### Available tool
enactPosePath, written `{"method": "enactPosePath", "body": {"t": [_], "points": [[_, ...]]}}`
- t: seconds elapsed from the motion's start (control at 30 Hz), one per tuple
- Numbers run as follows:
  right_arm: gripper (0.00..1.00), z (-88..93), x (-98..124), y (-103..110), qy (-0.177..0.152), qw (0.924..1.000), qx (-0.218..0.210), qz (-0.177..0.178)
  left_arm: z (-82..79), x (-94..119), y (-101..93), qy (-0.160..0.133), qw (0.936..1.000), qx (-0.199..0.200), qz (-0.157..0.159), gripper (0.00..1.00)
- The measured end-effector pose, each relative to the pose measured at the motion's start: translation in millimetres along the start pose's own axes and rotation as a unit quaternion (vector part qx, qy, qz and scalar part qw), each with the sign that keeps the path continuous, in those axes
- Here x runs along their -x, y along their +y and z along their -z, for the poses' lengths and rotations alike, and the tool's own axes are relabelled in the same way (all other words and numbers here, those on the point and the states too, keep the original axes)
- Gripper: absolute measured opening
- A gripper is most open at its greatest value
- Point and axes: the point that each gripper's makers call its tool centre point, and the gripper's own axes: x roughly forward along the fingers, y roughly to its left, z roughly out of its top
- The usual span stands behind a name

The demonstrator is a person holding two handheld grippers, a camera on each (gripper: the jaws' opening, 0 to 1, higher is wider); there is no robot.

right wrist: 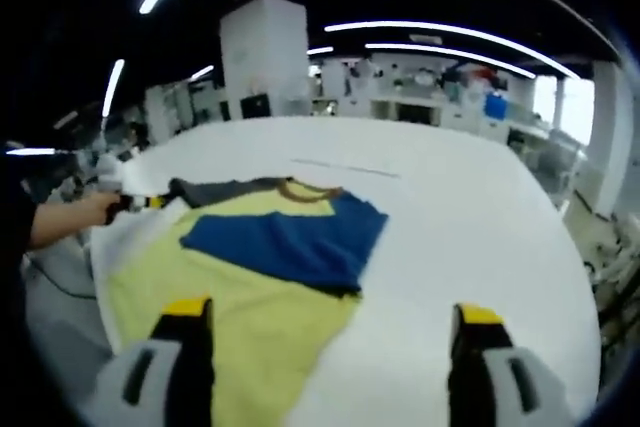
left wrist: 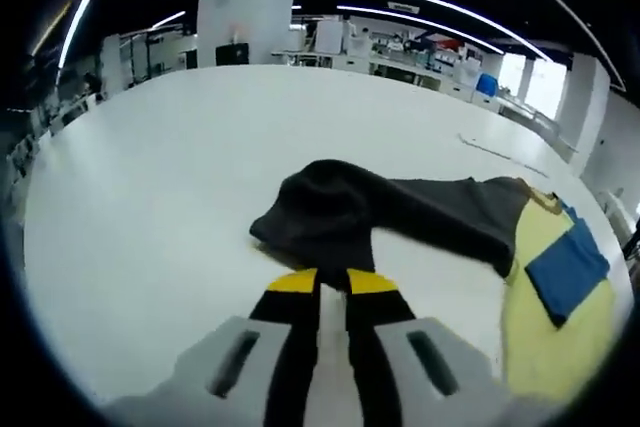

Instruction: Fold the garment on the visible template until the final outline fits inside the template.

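Left gripper (left wrist: 332,285): seen at the bottom centre of the left gripper view; its 2 black, yellow-tipped jaws are drawn close together, and their tips are met by the near edge of the dark fabric. A pinch on the cloth seems likely, but the contact itself cannot be told for certain.
Garment (left wrist: 400,212): a dark grey sleeve or panel is bunched into a raised hump in the middle of the left gripper view, trailing toward the right, where yellow fabric and a blue patch (left wrist: 567,269) are joined to it. In the right gripper view the same garment (right wrist: 250,317) is laid flat at lower left, yellow with a blue panel (right wrist: 290,237) across it and a grey part at upper left.
Right gripper (right wrist: 335,332): its 2 jaws are held wide apart at the bottom of the right gripper view, nothing between them; the left jaw is seen over the yellow cloth, the right over bare table.
Table (left wrist: 150,177): a white surface by which the garment is carried.
Hand (right wrist: 95,209): seen at the left edge of the right gripper view, beside the grey part.
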Motion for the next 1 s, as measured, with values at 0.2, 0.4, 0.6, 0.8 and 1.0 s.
{"method": "enactPosePath", "body": {"t": [0.2,0.4,0.6,0.8,1.0], "points": [[0.99,6.7,0,-2,0.014,0.9996,0.020,0.013,-0.9,4,-1.5,-0.001,0.9999,0.003,0.011,0.00],[0.99,6.9,2,3,0.015,0.9997,0.019,0.008,-7.5,10,19.1,-0.001,0.9998,0.002,0.020,0.00],[0.99,4.8,3,5,0.012,0.9997,0.022,0.007,-12.3,24,34.3,0.005,0.9991,-0.031,0.030,0.00],[0.99,0.9,5,10,0.008,0.9996,0.025,0.004,-11.5,29,47.9,0.025,0.9964,-0.071,0.039,0.00],[0.99,-2.0,8,10,0.008,0.9995,0.031,0.004,-15.9,31,58.0,0.041,0.9905,-0.122,0.050,0.00]]}}
